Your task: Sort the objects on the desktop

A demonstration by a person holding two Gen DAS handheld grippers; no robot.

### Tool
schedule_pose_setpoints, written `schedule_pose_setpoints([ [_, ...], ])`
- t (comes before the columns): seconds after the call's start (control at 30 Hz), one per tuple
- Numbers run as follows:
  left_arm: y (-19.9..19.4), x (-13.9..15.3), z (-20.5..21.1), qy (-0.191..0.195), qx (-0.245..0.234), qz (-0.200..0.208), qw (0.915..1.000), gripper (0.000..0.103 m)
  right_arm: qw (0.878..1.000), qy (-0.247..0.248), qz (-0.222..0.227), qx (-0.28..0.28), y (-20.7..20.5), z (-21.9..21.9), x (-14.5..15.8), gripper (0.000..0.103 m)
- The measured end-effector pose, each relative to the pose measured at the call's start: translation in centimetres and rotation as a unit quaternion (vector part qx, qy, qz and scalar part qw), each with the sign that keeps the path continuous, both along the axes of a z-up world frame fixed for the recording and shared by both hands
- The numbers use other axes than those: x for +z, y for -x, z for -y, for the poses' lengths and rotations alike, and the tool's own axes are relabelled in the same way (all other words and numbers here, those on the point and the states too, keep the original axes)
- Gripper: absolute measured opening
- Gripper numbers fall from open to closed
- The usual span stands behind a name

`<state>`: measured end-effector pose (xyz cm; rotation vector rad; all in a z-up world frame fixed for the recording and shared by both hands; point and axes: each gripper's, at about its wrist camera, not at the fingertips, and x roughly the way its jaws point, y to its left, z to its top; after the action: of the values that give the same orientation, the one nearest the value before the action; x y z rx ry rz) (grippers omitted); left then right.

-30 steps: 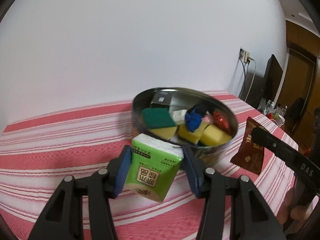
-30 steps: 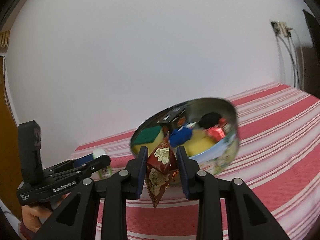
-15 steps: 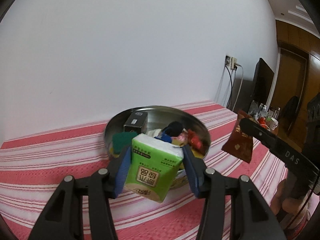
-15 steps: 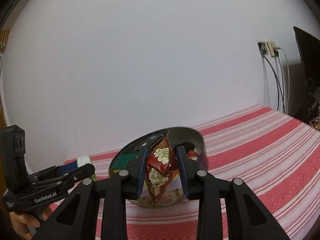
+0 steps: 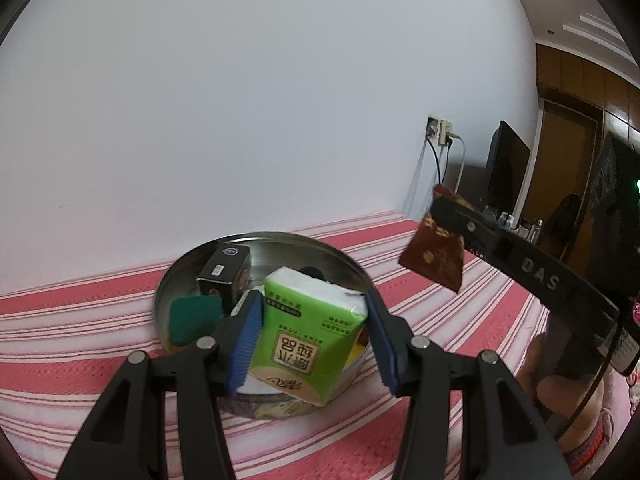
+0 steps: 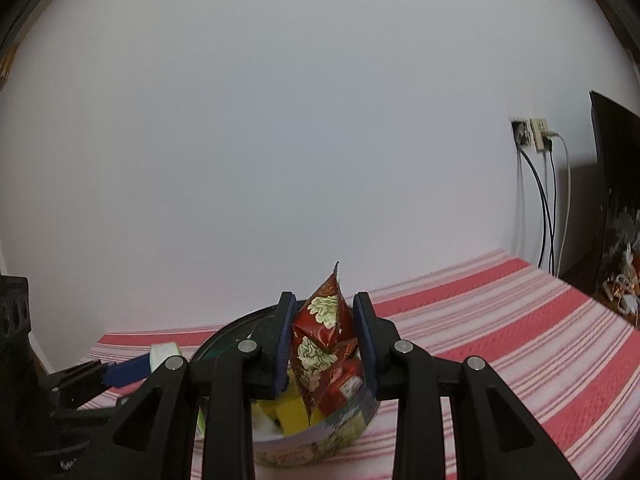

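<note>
My left gripper (image 5: 310,340) is shut on a green tissue pack (image 5: 306,330) and holds it over the near rim of a round metal tin (image 5: 192,258). A black box (image 5: 224,276), a green sponge (image 5: 194,316) and other small items lie inside the tin. My right gripper (image 6: 324,344) is shut on a red snack packet (image 6: 320,340) with white flowers, held above the tin (image 6: 320,438), where yellow sponges (image 6: 290,410) show. In the left wrist view the right gripper (image 5: 438,204) hangs at the right with the packet (image 5: 434,252).
A table with a red and white striped cloth (image 6: 520,320) bears the tin, against a white wall. At the right are a wall socket with cables (image 6: 536,136) and a dark screen (image 5: 506,168). A person's hand (image 5: 560,392) holds the right gripper.
Both grippers have risen and drawn closer over the tin with their loads. The tin now sits lower in both views, partly behind the held pack and packet.
</note>
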<state>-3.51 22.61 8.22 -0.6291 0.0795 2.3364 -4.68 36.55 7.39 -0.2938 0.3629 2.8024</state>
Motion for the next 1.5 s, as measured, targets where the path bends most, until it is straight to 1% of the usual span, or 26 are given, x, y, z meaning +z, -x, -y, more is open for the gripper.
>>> schedule_pose_setpoints([
  [0.23, 1.7, -1.0, -1.3, -0.001, 0.009, 0.015, 0.9998, 0.051, 1.0, -0.01, 0.003, 0.004, 2.2, -1.2, 0.4, 0.032],
  [0.4, 3.4, -2.0, -2.4, -0.005, 0.033, 0.034, 0.9989, 0.051, 1.0, -0.01, 0.01, 0.012, 4.8, -1.7, 0.4, 0.032],
  [0.5, 4.4, -2.7, -3.0, 0.001, 0.053, 0.041, 0.9977, 0.051, 0.999, -0.032, 0.024, 0.01, 7.0, -1.6, 0.1, 0.032],
  [0.57, 5.2, -3.4, -3.2, 0.008, 0.07, 0.044, 0.9965, 0.051, 0.998, -0.05, 0.041, 0.006, 8.7, -1.6, -0.6, 0.032],
  [0.63, 6.1, -4.1, -3.4, 0.015, 0.086, 0.048, 0.995, 0.054, 0.997, -0.045, 0.064, 0.023, 10.5, -2.0, -1.8, 0.032],
  [0.67, 6.5, -4.6, -3.5, 0.012, 0.094, 0.048, 0.9944, 0.057, 0.996, -0.04, 0.071, 0.026, 11.4, -2.2, -2.7, 0.033],
  [0.7, 6.8, -4.8, -3.4, 0.01, 0.097, 0.046, 0.9941, 0.07, 0.996, -0.039, 0.072, 0.028, 11.8, -2.3, -3.3, 0.036],
  [0.73, 6.7, -5.0, -3.3, 0.009, 0.101, 0.041, 0.994, 0.08, 0.996, -0.043, 0.073, 0.024, 12.1, -2.5, -4.0, 0.039],
  [0.77, 6.4, -5.2, -3.3, 0.016, 0.106, 0.03, 0.9938, 0.095, 0.996, -0.049, 0.073, 0.008, 11.9, -2.6, -4.7, 0.051],
  [0.8, 5.8, -5.4, -3.2, 0.022, 0.109, 0.007, 0.9937, 0.102, 0.997, -0.042, 0.062, 0.002, 11.4, -2.9, -5.2, 0.07],
  [0.87, 5.0, -5.7, -2.6, 0.02, 0.114, -0.027, 0.9929, 0.102, 1.0, -0.016, 0.019, -0.006, 9.6, -3.9, -5.6, 0.086],
  [0.93, 4.9, -5.8, -1.7, 0.016, 0.122, -0.03, 0.992, 0.102, 0.999, -0.003, -0.02, -0.027, 7.6, -5.0, -5.1, 0.087],
  [0.97, 4.9, -5.7, -1.2, 0.008, 0.126, -0.031, 0.9915, 0.102, 0.998, 0.007, -0.04, -0.045, 6.6, -5.6, -4.8, 0.091],
  [1.0, 4.9, -5.4, -0.6, -0.003, 0.132, -0.034, 0.9907, 0.102, 0.996, 0.022, -0.06, -0.064, 5.6, -6.2, -4.7, 0.098],
  [1.07, 4.8, -5.0, 0.4, -0.02, 0.15, -0.043, 0.9875, 0.102, 0.991, 0.05, -0.091, -0.087, 4.2, -7.2, -4.9, 0.101],
  [1.13, 4.9, -4.9, 1.2, -0.024, 0.166, -0.05, 0.9846, 0.102, 0.987, 0.061, -0.101, -0.109, 3.4, -7.6, -5.1, 0.101],
  [1.2, 4.8, -4.8, 1.4, -0.014, 0.186, -0.06, 0.9807, 0.102, 0.983, 0.051, -0.112, -0.138, 2.4, -7.4, -5.2, 0.101],
  [1.3, 4.6, -5.1, 2.1, 0.002, 0.213, -0.07, 0.9746, 0.102, 0.978, 0.024, -0.135, -0.16, 1.2, -6.1, -5.0, 0.102],
  [1.37, 4.6, -5.4, 2.6, 0.001, 0.218, -0.067, 0.9736, 0.102, 0.974, 0.005, -0.145, -0.175, 0.5, -4.7, -5.2, 0.102],
  [1.43, 4.4, -5.6, 3.1, 0.002, 0.228, -0.067, 0.9714, 0.102, 0.971, -0.002, -0.15, -0.184, 0.3, -3.7, -5.0, 0.102],
  [1.5, 4.5, -5.9, 3.4, 0.007, 0.235, -0.073, 0.9692, 0.102, 0.972, -0.003, -0.143, -0.185, 0.0, -2.7, -5.2, 0.102],
])
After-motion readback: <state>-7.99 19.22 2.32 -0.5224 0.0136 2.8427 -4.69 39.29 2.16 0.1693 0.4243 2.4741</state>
